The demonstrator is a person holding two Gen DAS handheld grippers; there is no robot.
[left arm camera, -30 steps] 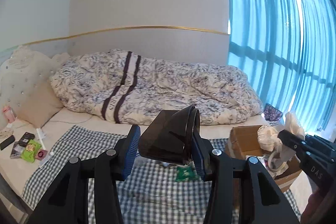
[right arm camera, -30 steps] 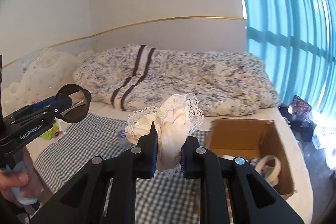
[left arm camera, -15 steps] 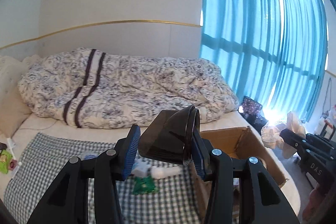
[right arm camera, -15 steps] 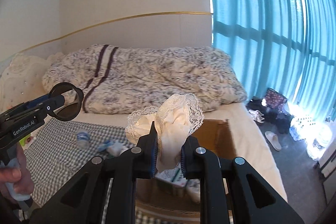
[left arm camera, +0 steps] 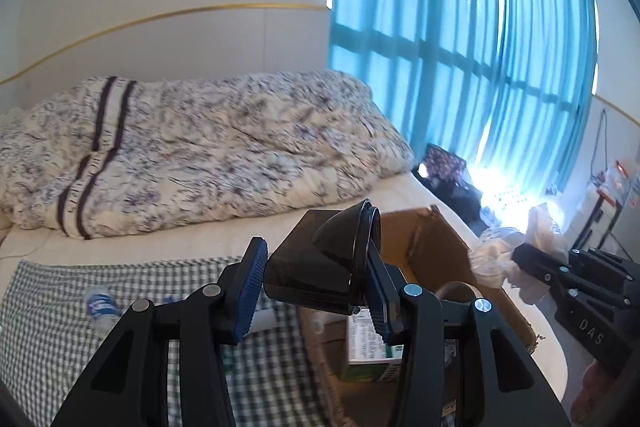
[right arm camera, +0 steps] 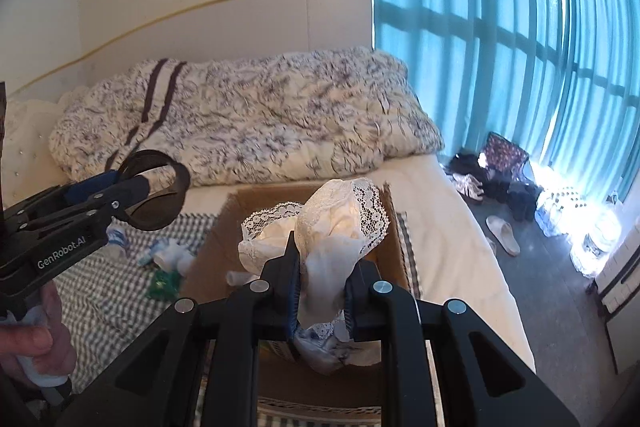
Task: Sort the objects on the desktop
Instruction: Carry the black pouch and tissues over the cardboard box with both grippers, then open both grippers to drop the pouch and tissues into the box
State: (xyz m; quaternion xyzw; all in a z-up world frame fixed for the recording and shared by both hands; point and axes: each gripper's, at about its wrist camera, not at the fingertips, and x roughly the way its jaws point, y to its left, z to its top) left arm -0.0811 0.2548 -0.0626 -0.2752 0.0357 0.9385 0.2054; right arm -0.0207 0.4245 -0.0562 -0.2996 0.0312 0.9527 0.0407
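- Two grippers are in view, each clamped on something: the left gripper [left arm camera: 316,291] pinches a dark smoky translucent plastic cup [left arm camera: 320,267], which lies tipped on its side between the blue pads [left arm camera: 250,293].
- Right gripper [right arm camera: 322,291] squeezes a bunched cream lace-trimmed cloth [right arm camera: 340,227], the lace edge standing up at 12 o'clock above the fingers.
- Directly below both loads sits an open cardboard box [left arm camera: 420,239]; in the left wrist view it lies at 5 o'clock from the cup, with a green-and-white carton [left arm camera: 372,351] inside.
- At 9 o'clock from the box, a gingham cloth [right arm camera: 104,291] carries a small water bottle [left arm camera: 98,307] and a green packet [right arm camera: 164,283].
- A hand [right arm camera: 36,339] grips the left gripper's handle at 8 o'clock in the right wrist view.
- Behind, at 11 o'clock, a floral duvet [left arm camera: 200,147] is heaped on the bed; teal curtains [right arm camera: 500,47] hang at 2 o'clock.
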